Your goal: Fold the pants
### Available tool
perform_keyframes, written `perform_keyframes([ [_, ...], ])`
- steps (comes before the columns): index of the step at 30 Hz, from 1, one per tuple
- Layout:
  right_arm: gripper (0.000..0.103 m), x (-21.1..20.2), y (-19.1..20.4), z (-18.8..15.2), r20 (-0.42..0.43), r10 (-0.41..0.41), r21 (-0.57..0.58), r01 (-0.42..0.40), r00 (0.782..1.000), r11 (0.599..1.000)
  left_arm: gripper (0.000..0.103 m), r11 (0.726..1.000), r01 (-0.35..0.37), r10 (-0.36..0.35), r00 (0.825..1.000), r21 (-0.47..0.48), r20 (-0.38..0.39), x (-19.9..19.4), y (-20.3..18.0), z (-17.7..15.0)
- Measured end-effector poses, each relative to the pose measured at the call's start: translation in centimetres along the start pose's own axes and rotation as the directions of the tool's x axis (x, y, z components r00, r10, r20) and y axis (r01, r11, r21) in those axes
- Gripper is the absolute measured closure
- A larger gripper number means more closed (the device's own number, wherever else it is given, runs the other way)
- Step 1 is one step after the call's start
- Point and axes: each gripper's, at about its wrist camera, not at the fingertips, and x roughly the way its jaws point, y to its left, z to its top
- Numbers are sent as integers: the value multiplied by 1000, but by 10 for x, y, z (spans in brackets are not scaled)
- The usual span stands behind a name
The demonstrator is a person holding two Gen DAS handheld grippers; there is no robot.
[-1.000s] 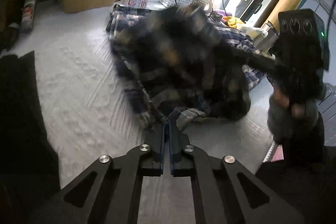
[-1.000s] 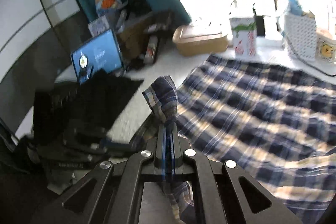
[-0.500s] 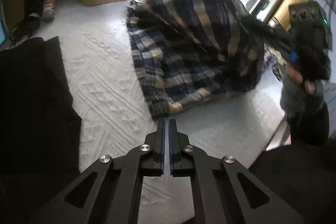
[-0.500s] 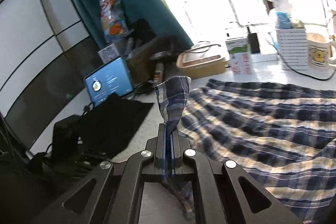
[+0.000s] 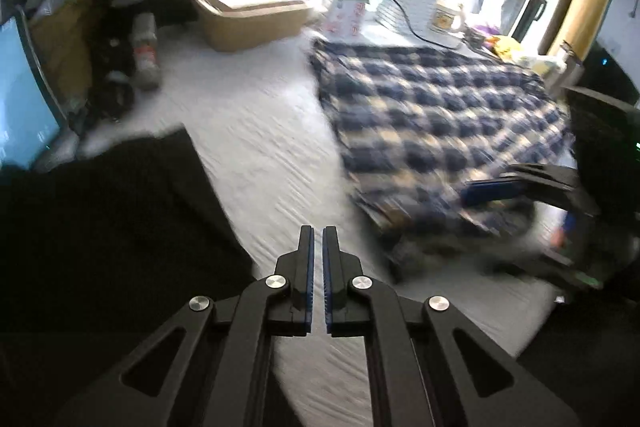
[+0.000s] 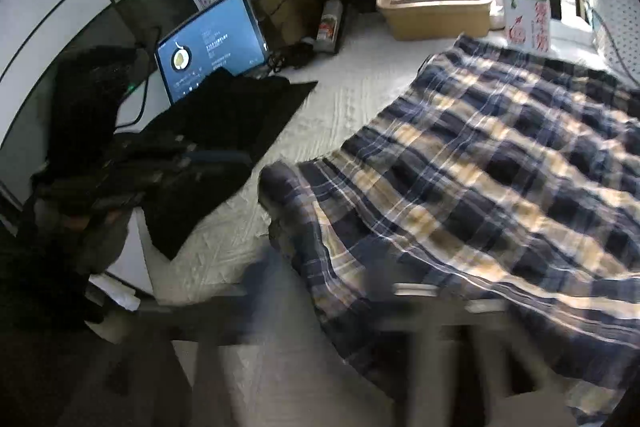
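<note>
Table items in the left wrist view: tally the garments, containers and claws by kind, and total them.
Garments: 2, plaid pants and black cloth.
Containers: 4, tan lidded box, carton, white basket, mug.
Claws: 2, left claw, right claw.
Total: 8.

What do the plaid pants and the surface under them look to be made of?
Plaid pants: thin woven fabric, probably cotton, matte; they drape and crease softly. White surface: seems a textured cloth cover, matte, with raised stitched-looking patterns; the exact fibre is unclear.
</note>
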Motion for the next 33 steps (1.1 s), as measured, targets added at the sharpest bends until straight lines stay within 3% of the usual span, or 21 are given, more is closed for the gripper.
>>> perform_keyframes([
  [2, 12, -16, -3, -1, 39, -16, -10, 16, 999, 1000, 93, 1000, -20, 19, 1000, 21, 19, 4, 4, 17],
  [4, 12, -30, -11, 1, 64, -55, 7, 54, 996, 999, 65, 999, -8, 6, 999, 37, 43, 11, 10, 38],
  [5, 12, -40, -18, 1, 82, -84, 21, 83, 993, 996, 61, 999, 2, -4, 999, 39, 54, 17, 9, 49],
  [8, 12, -66, -40, 0, 139, -196, 71, 187, 971, 980, 60, 998, 30, -33, 997, 52, 67, 36, 1, 79],
  [10, 12, -81, -56, -2, 159, -296, 107, 281, 942, 954, 60, 997, 48, -52, 997, 63, 65, 51, -6, 95],
  [12, 12, -95, -73, -5, 161, -411, 135, 392, 897, 910, 60, 995, 67, -71, 996, 73, 54, 67, -13, 109],
  [16, 12, -105, -115, -10, 81, -680, 154, 665, 729, 731, 60, 993, 51, -53, 998, 106, 16, 95, -24, 130],
  [18, 15, -113, -136, -17, 49, -723, 180, 706, 689, 685, 60, 994, 49, -48, 999, 102, -13, 109, -25, 136],
  [21, 20, -127, -161, -25, 21, -755, 225, 733, 655, 642, 60, 995, 63, -57, 995, 72, -77, 128, -23, 140],
  [23, 20, -139, -175, -32, 12, -768, 243, 744, 640, 623, 60, 996, 74, -68, 991, 46, -118, 141, -20, 141],
  [26, 20, -147, -185, -34, 8, -770, 260, 742, 638, 618, 59, 995, 92, -86, 991, 47, -104, 142, -20, 146],
  [27, 20, -147, -188, -34, 7, -769, 262, 741, 639, 618, 63, 994, 97, -92, 991, 46, -101, 143, -20, 148],
  [28, 20, -147, -189, -33, 11, -767, 261, 739, 641, 621, 84, 993, 104, -98, 991, 53, -94, 144, -21, 150],
  [29, 20, -148, -191, -34, 15, -765, 261, 736, 643, 624, 94, 992, 105, -99, 990, 66, -97, 146, -22, 150],
  [33, 20, -148, -193, -28, 37, -761, 286, 723, 647, 629, 98, 990, 50, -46, 998, 128, -34, 143, -32, 151],
])
